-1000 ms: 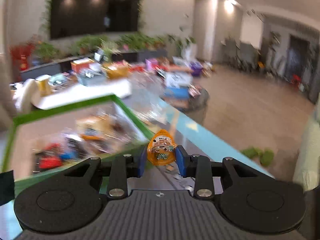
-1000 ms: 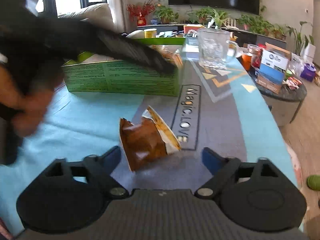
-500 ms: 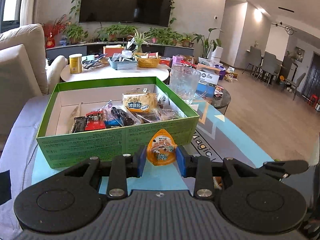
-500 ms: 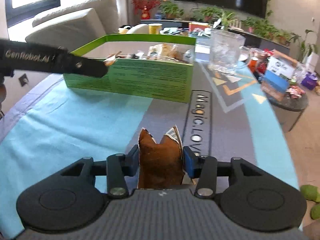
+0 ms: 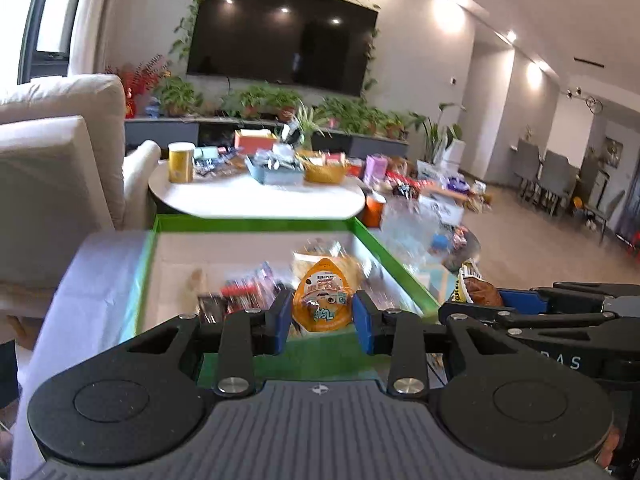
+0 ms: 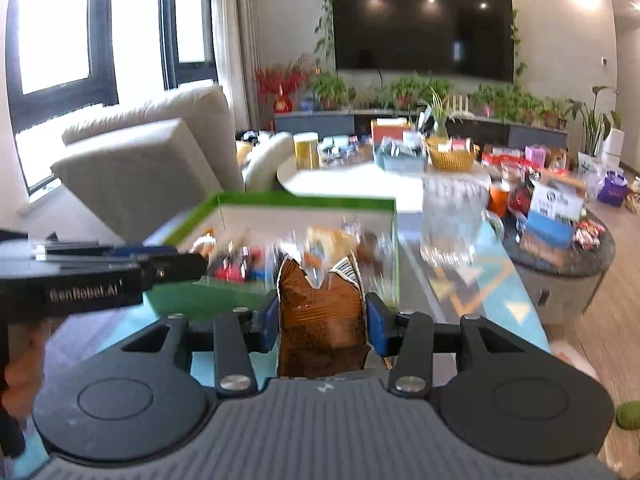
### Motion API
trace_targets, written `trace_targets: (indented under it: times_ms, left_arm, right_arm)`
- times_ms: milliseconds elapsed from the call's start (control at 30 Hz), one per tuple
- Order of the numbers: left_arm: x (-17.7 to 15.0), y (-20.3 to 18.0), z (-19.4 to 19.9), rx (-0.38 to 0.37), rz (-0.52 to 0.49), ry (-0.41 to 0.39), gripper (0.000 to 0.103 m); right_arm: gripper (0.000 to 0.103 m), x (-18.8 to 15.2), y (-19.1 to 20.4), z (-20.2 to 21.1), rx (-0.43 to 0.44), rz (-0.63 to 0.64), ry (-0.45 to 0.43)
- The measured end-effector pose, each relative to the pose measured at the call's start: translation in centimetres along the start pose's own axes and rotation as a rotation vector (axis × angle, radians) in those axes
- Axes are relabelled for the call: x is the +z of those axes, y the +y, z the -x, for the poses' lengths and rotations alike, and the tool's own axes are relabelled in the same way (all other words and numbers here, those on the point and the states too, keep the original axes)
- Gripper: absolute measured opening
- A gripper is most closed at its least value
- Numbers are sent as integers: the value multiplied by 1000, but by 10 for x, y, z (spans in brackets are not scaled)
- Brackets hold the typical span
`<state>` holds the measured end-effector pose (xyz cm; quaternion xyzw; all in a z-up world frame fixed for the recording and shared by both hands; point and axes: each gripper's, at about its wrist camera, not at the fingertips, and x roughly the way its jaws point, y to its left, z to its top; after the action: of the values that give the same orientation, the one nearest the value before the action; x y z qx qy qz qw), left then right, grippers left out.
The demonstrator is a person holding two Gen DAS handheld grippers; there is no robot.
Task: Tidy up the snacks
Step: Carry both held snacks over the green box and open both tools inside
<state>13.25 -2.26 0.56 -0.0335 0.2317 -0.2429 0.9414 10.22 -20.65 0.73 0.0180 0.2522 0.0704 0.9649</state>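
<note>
Sofa: a pale sofa [image 6: 152,160] is standing at the left of the room, beside the low table
Television: a dark screen [image 6: 424,24] is hanging on the far wall, with potted plants lined up beneath it
White table: a round white table [image 5: 256,200] is sitting behind the box, carrying a yellow can [image 5: 181,162], a blue tray and a wicker basket [image 6: 452,156]
Table mat: a blue and grey mat [image 6: 480,280] is covering the near table under the box
Green box: an open green box [image 5: 256,224] is sitting on the mat, directly ahead of both tools; assorted wrapped snacks [image 5: 244,292] are lying inside it, blurred
Glass mug: a clear glass mug [image 6: 452,224] is standing on the mat just right of the box
Left gripper: the left gripper [image 5: 322,316] is clamping an orange pouch between its blue pads, hanging over the near edge of the box
Right gripper: the right gripper [image 6: 322,320] is pinching a brown packet, its jaws having just been closing onto it; it is hanging in front of the box, beside the left tool
Brown packet: the brown packet [image 6: 320,312] is standing upright between the pads, its torn top showing a striped edge
Orange pouch: the orange pouch [image 5: 322,300] is held upright, printed face toward the camera, above the box's near wall
</note>
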Motion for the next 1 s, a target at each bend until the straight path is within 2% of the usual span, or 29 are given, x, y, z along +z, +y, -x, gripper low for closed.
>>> trace_targets:
  times_ms: [133,333,500,633,767,833,1000]
  left_arm:
    - [12,14,-20,24,22,-15,31]
    - [17,35,-57,54,37,20,31]
    - [17,40,-81,66,31,32,34]
    - [12,37,-93,114,6,58,36]
    - [7,43,-94,94,41,84,46]
    - [6,42,-91,94,35,80,46]
    - [3,33,-76,101,-5,62,47]
  right_arm:
    - [51,17,1,-20,10,-19,-27]
    - [51,30,2,-52,30,-37,-19]
    - [52,33,2,-78,13,-33,-3]
    - [53,27,-5,-100,-47,-90,46]
    - [53,21,-20,-107,3,-205,103]
    - [53,21,-23,-103,20,-243,109]
    - [53,21,-14,-85,0,-201,84]
